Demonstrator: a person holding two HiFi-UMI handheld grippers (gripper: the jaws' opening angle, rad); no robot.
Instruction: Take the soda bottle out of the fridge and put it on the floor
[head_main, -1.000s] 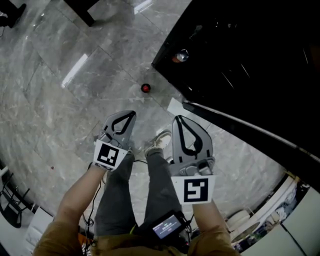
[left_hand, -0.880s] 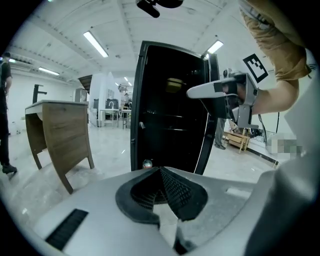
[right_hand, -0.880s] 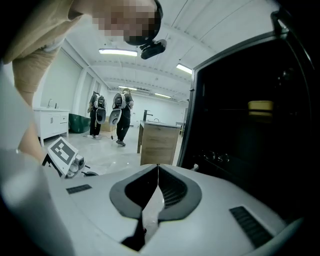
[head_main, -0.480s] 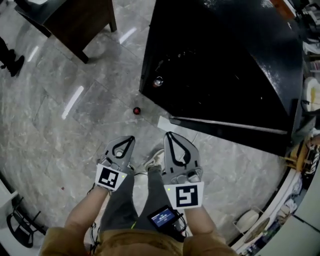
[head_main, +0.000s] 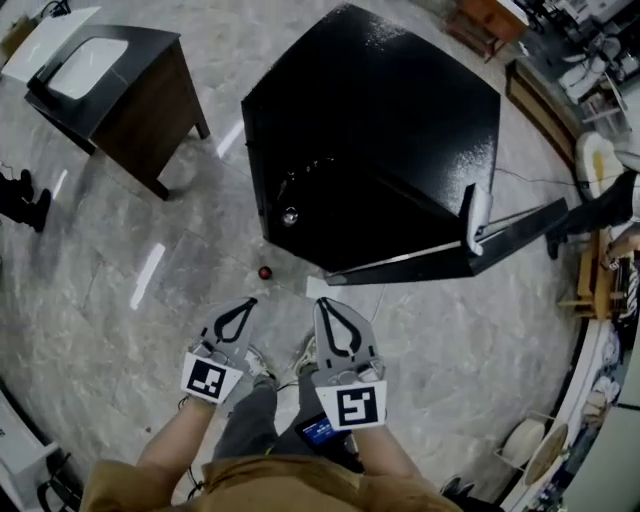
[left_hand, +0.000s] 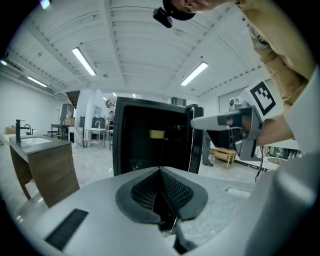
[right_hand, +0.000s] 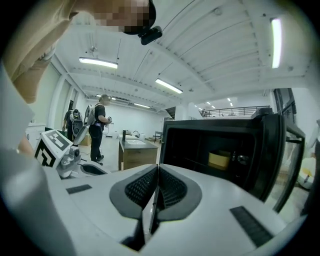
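Observation:
The black fridge (head_main: 380, 130) stands ahead with its door (head_main: 440, 263) swung open to the right. A small red round cap (head_main: 265, 272), like a bottle's top seen from above, shows on the floor just off the fridge's front corner; the body under it is hidden. Both grippers are held side by side above the person's legs, short of the fridge. My left gripper (head_main: 246, 303) is shut and empty, as the left gripper view (left_hand: 160, 172) confirms. My right gripper (head_main: 324, 304) is shut on nothing too (right_hand: 157, 170). A yellow box (right_hand: 218, 160) sits inside the fridge.
A dark wooden cabinet with a white sink (head_main: 110, 90) stands at the far left. A silvery round thing (head_main: 290, 215) shows at the fridge's front. Shelves and clutter (head_main: 590, 160) line the right side. A person (right_hand: 102, 127) stands far off. Grey marble floor (head_main: 120, 320) lies all around.
The view has pulled back and upward, so the whole fridge and the sink cabinet have come into sight. Both grippers now sit lower in the frame, still shut and side by side.

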